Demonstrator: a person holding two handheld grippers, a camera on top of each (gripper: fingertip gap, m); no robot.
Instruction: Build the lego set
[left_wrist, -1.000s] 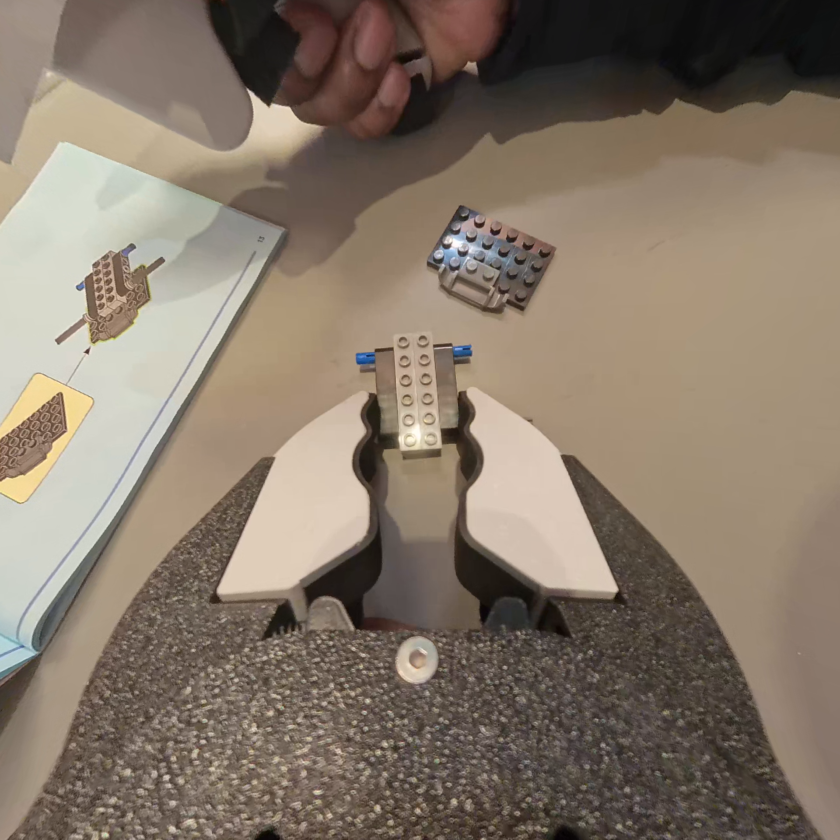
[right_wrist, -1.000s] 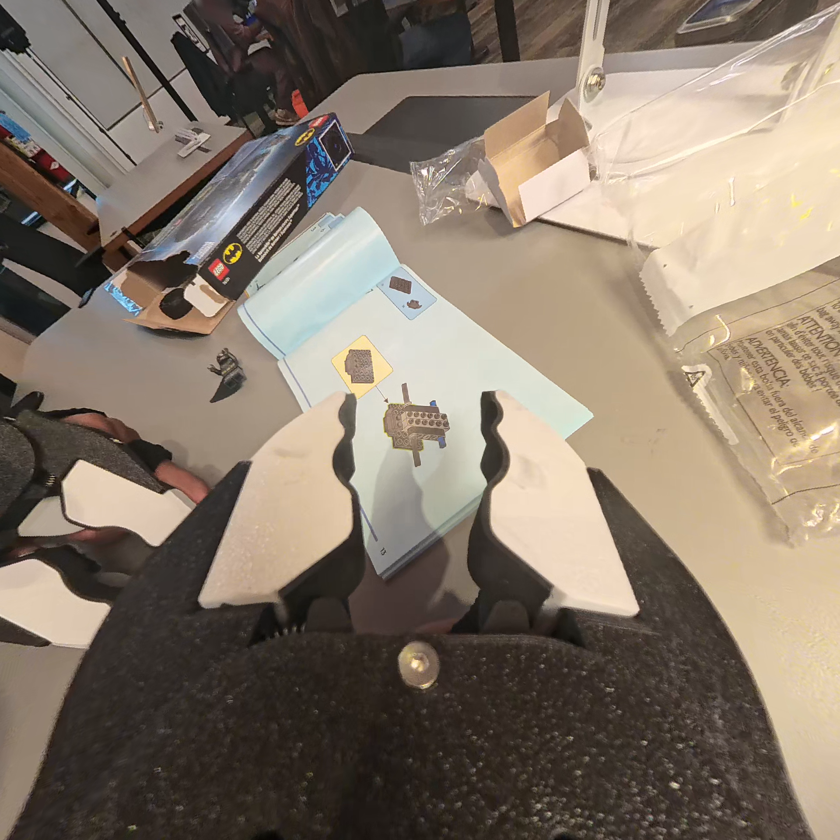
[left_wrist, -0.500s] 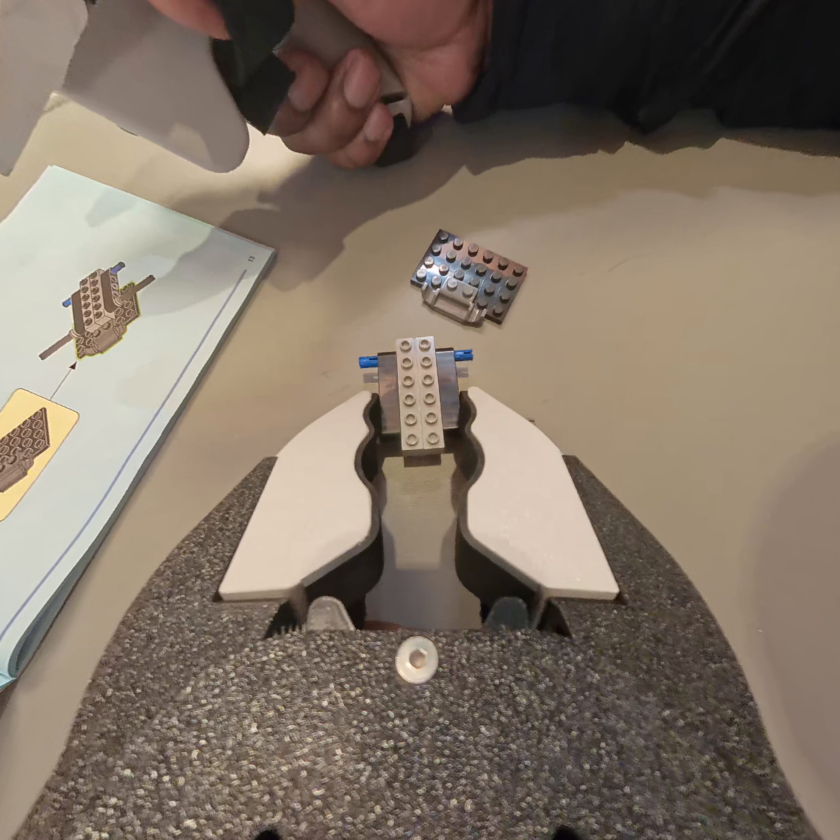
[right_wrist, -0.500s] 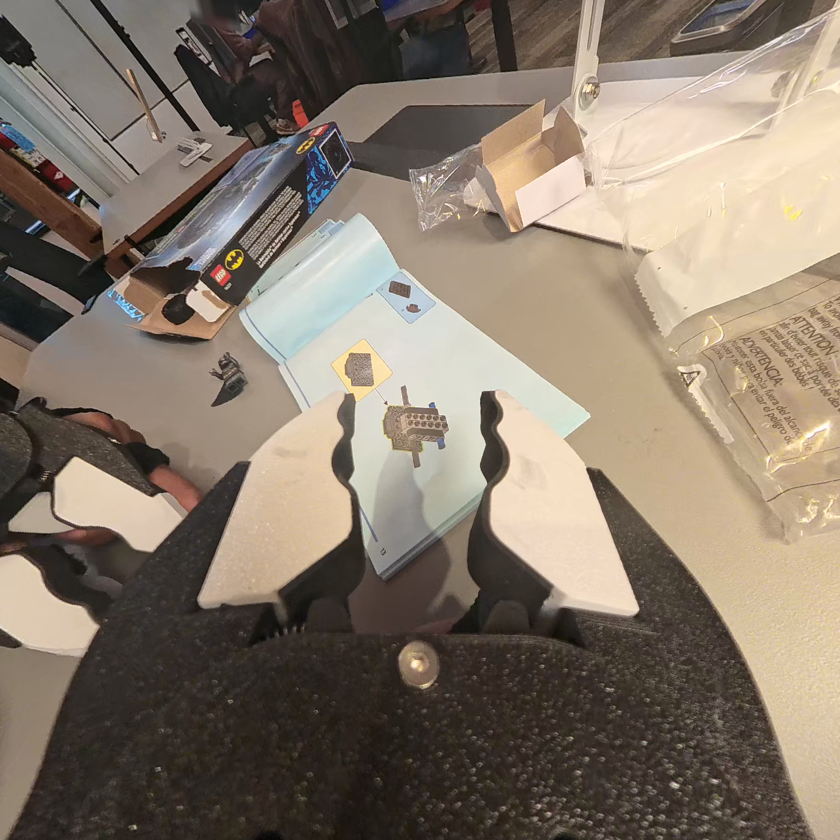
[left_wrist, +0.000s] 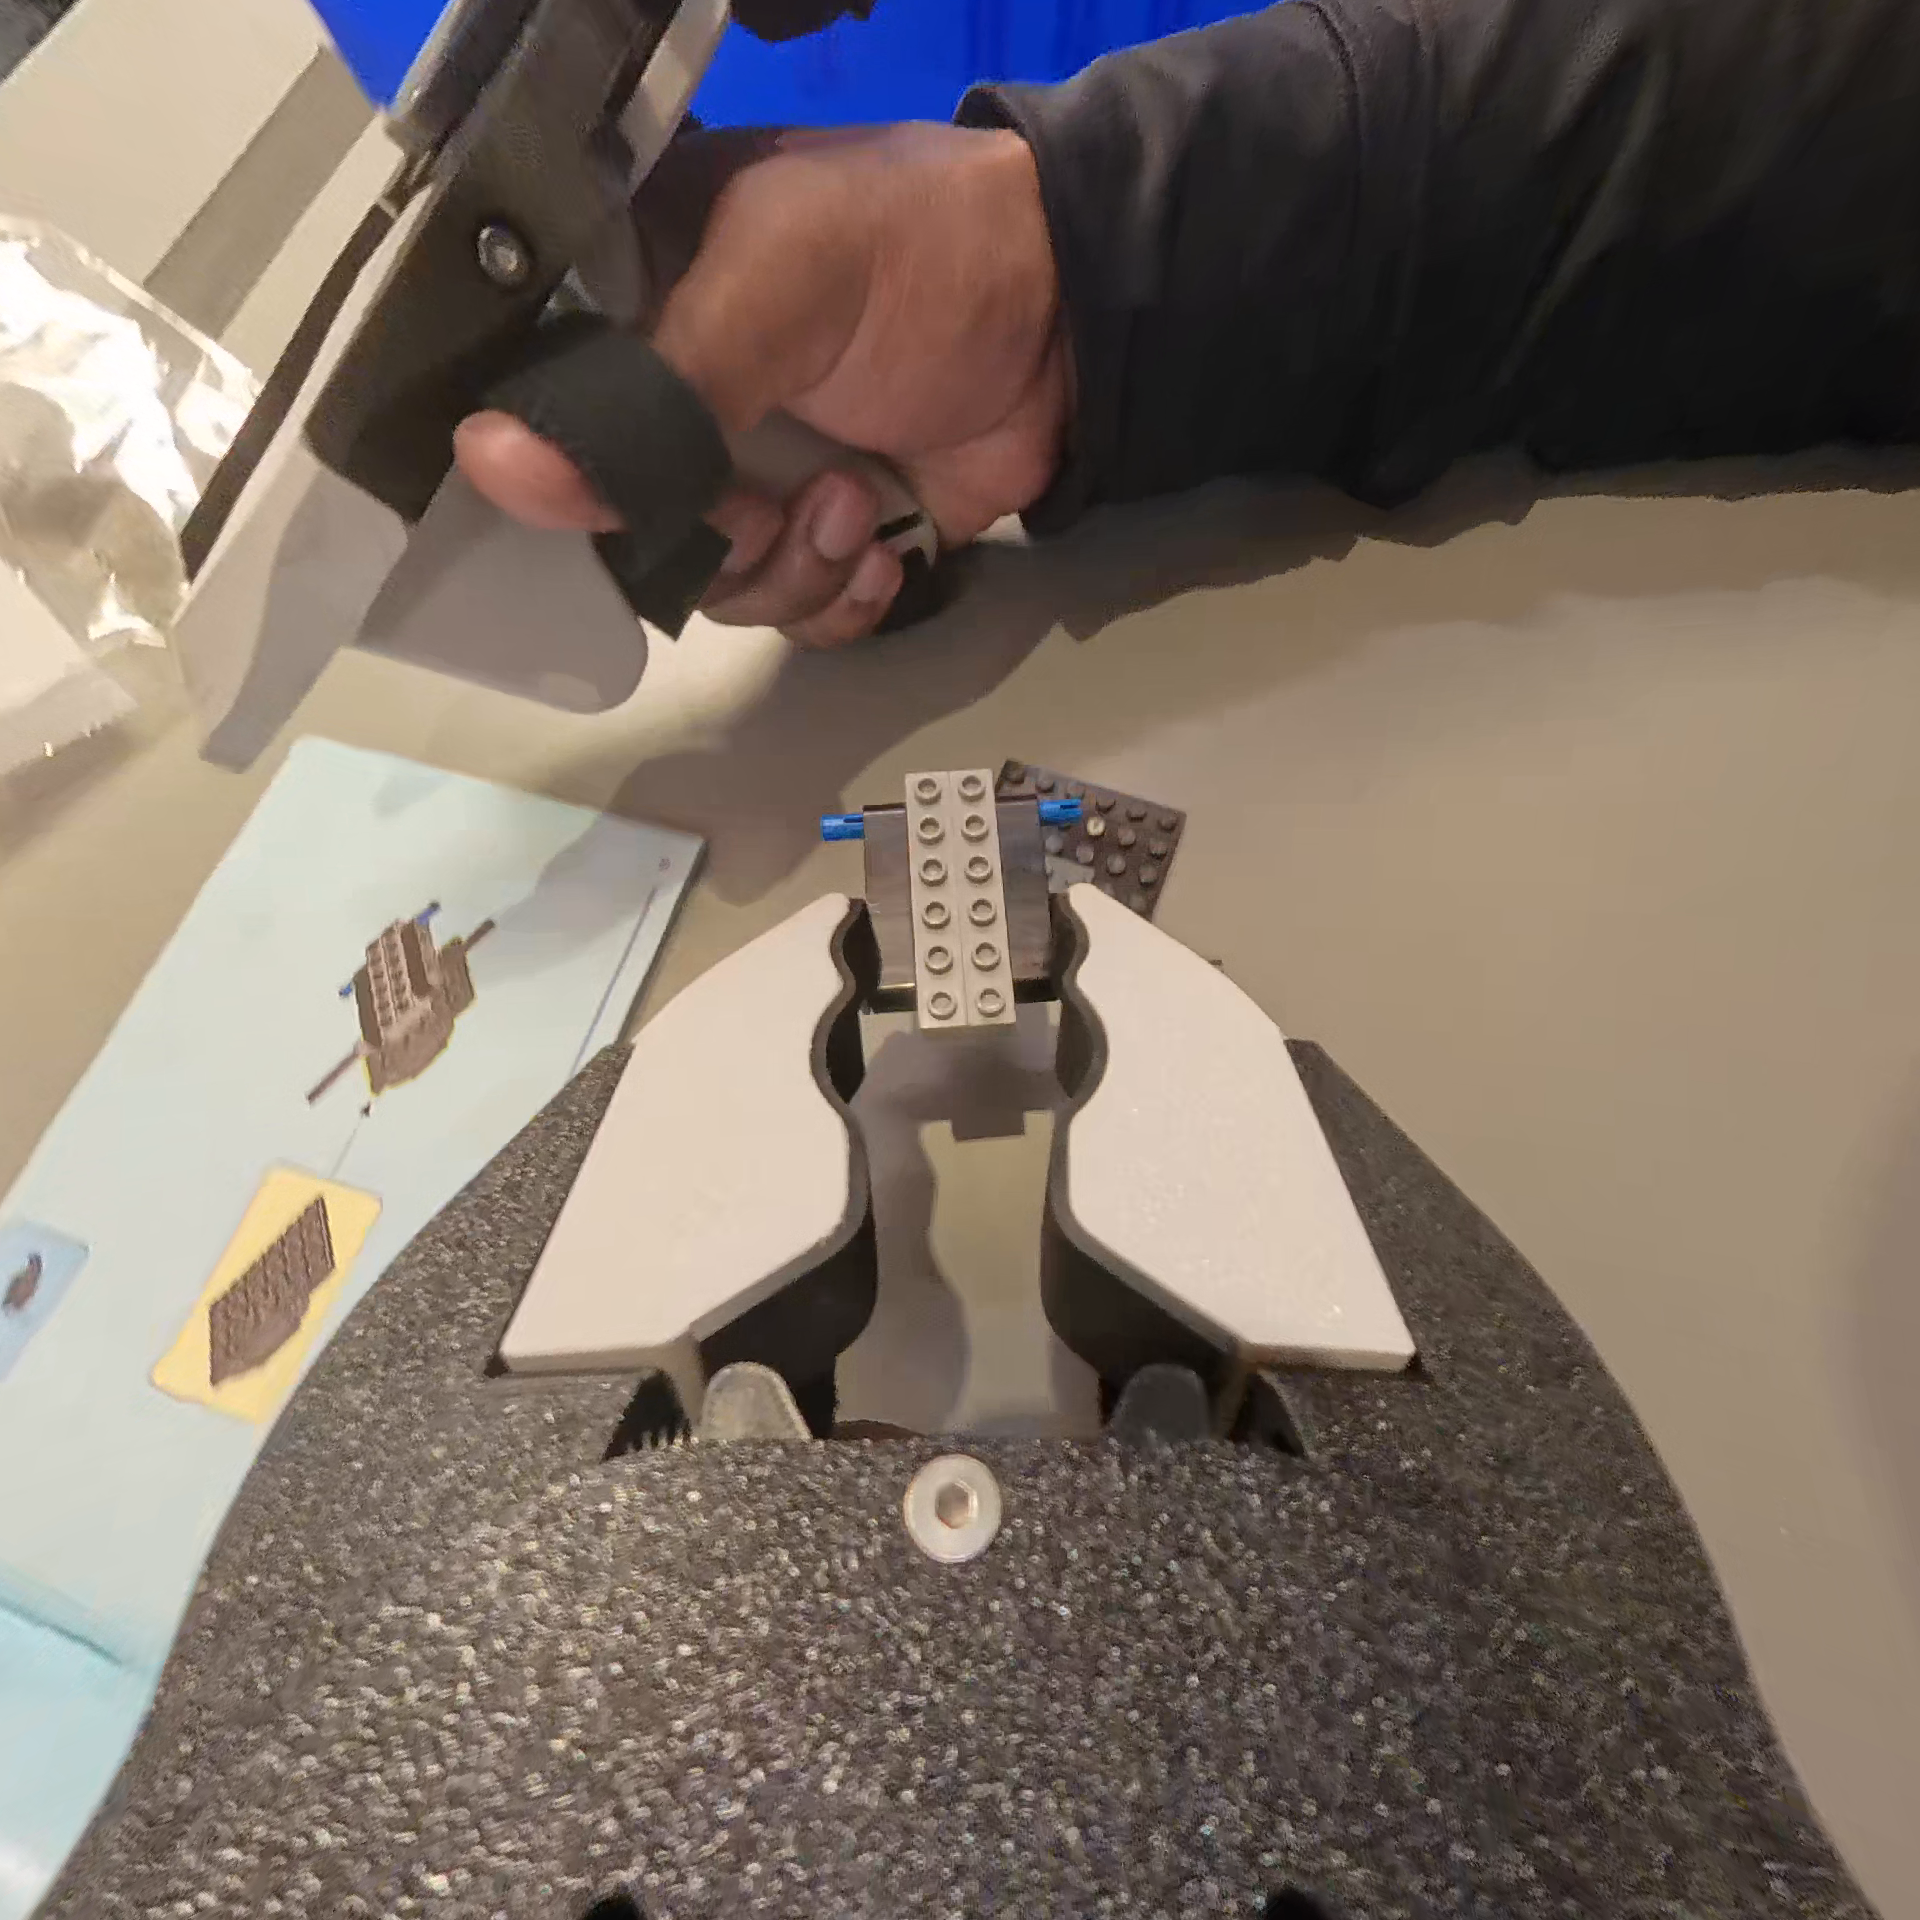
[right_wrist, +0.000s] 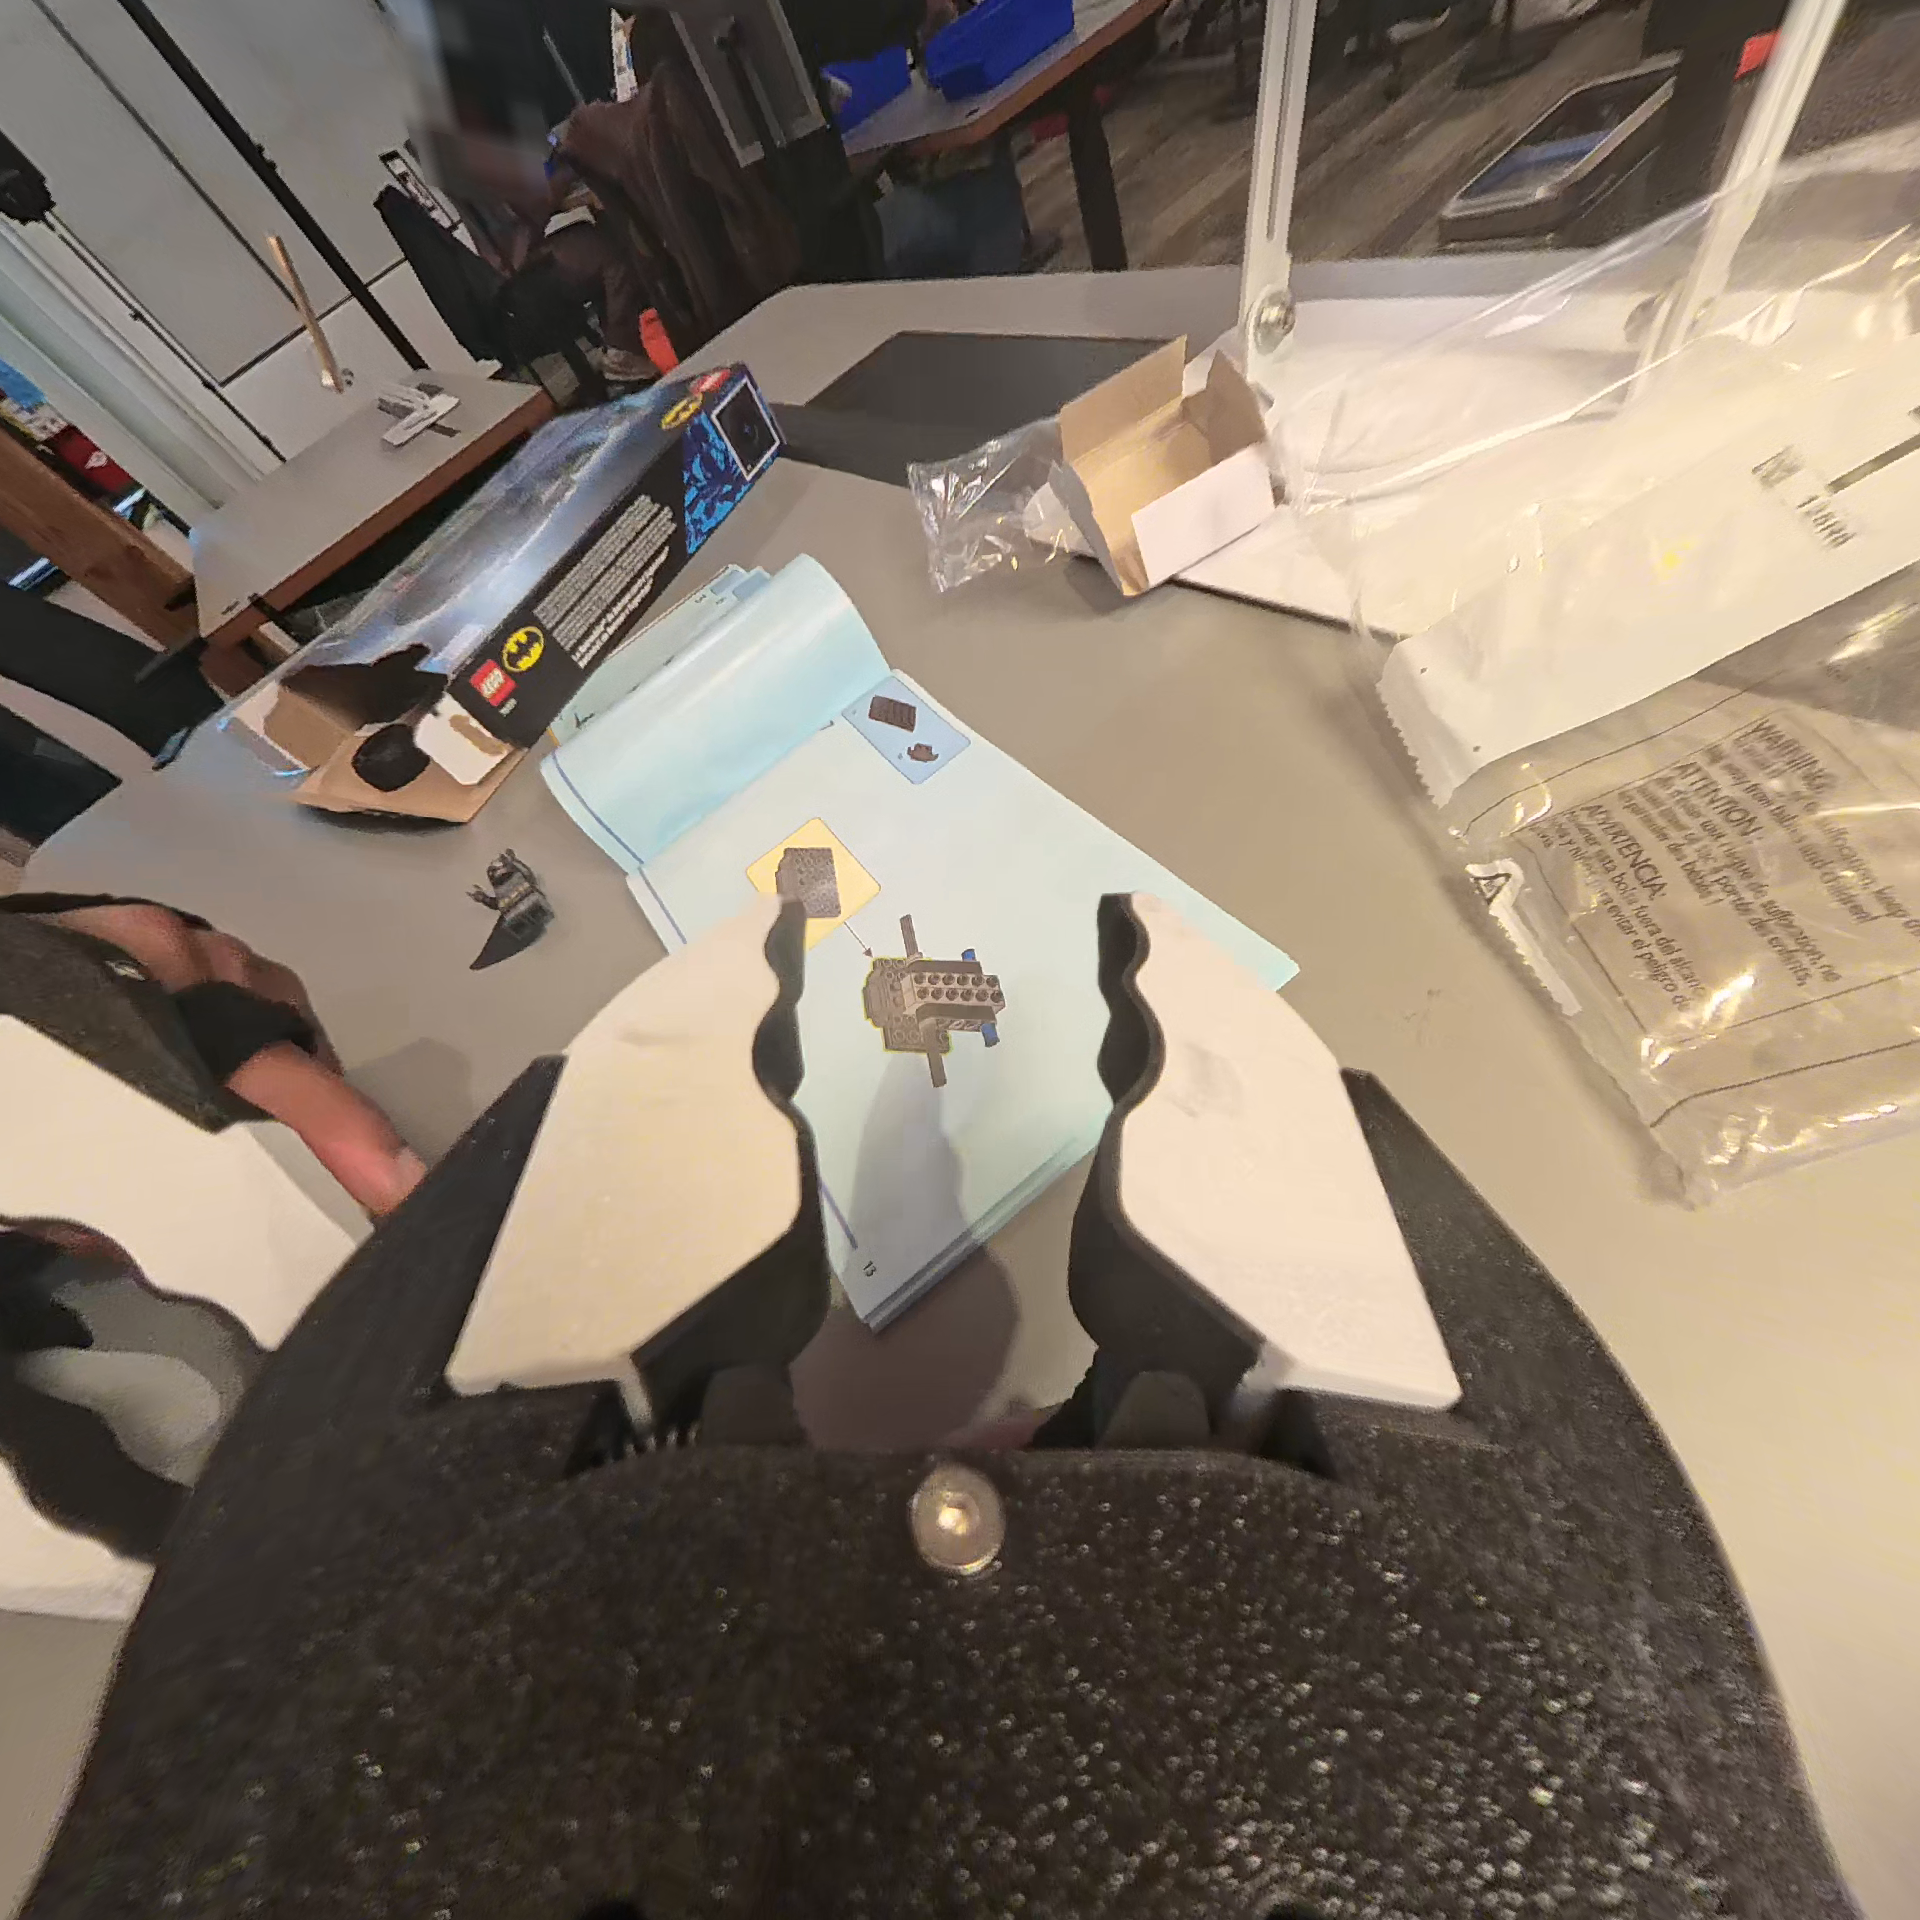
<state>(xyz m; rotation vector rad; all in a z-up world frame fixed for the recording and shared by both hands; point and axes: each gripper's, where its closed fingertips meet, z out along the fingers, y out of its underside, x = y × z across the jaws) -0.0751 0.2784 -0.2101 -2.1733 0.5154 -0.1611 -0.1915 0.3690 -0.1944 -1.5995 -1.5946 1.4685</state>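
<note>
The left wrist view looks steeply down along its own fingers at the table (left_wrist: 1507, 935) from close above, facing the person's hand (left_wrist: 883, 343) on the other gripper. The right wrist view sits higher and looks more level across the same table (right_wrist: 1195, 665) toward the room behind. Both views take in the open blue booklet (left_wrist: 312, 987) (right_wrist: 987, 883), and the right view catches the left gripper's side (right_wrist: 104, 1195) at its left edge.

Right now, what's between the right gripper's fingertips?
Nothing held: the right gripper stands open above the open instruction booklet, its printed build diagram showing through the gap in the right wrist view.
</note>
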